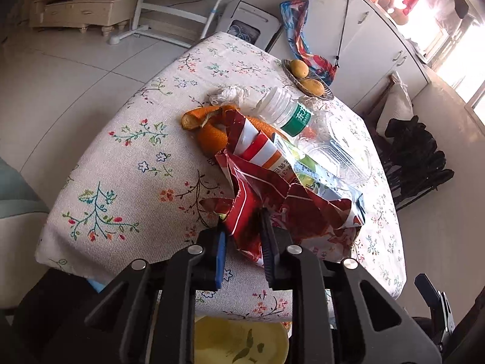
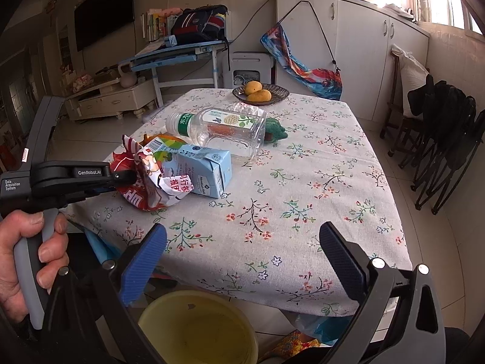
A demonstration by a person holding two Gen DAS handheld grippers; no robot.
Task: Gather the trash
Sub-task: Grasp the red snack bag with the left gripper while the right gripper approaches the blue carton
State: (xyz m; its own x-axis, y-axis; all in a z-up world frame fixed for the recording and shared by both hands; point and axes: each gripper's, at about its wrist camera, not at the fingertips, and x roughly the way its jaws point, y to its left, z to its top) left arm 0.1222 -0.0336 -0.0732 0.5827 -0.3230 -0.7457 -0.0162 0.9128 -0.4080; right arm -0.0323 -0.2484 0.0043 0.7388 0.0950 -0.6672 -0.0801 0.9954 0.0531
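My left gripper [image 1: 242,239] is shut on a crumpled red snack wrapper [image 1: 257,194] at the near edge of the floral-cloth table [image 1: 127,157]; the wrapper also shows in the right wrist view [image 2: 142,179]. Behind the wrapper lie orange peel [image 1: 206,124], a crumpled tissue [image 1: 230,94], a blue drink carton [image 2: 200,166], a clear plastic bottle [image 2: 218,127] on its side and a clear plastic tray [image 1: 342,157]. My right gripper [image 2: 242,254] is open and empty, hovering over the near table edge. A yellow bin [image 2: 197,330] stands below the table edge.
A dish with two mangoes [image 2: 260,94] sits at the far table edge, and a green knitted item [image 2: 275,132] lies beside the bottle. Folding chairs [image 2: 445,139] stand to the right. White cabinets [image 2: 357,48] and a blue desk [image 2: 175,57] stand behind.
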